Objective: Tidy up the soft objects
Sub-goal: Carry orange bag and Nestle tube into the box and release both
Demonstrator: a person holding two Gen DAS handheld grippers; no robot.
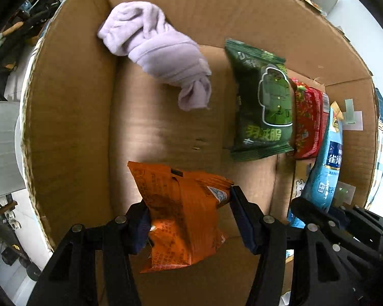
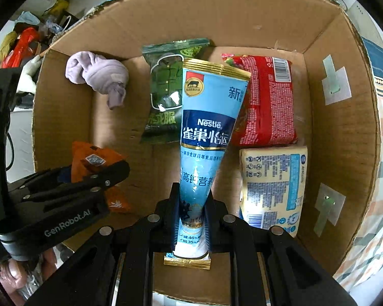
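A cardboard box point(image 2: 319, 35) fills both views, seen from above with its flaps raised. The left gripper point(image 1: 189, 219) has its fingers point(image 1: 242, 219) closed on an orange packet point(image 1: 183, 216), pinching it from both sides just above the box floor at the near left. The right gripper point(image 2: 191, 216) grips a blue pouch point(image 2: 206, 127) with a gold top edge; its fingers point(image 2: 173, 216) press narrow on the pouch's lower end, and the pouch points up toward the far wall. In the left wrist view the same blue pouch point(image 1: 324, 163) appears at the right edge, with the right gripper point(image 1: 326, 216) below it.

On the box floor, a rolled lilac cloth point(image 1: 158, 53) lies in the far left corner. A green packet point(image 1: 263, 102) lies to its right, touching a red packet point(image 1: 309, 122). In the right wrist view a pale yellow packet point(image 2: 273, 186) sits just near of the red packet point(image 2: 265, 102), both against the right wall. The green packet point(image 2: 166, 89) lies partly behind the blue pouch. The left gripper point(image 2: 76, 183) and orange packet point(image 2: 94, 160) show at the left, and the lilac cloth point(image 2: 97, 76) lies beyond them.
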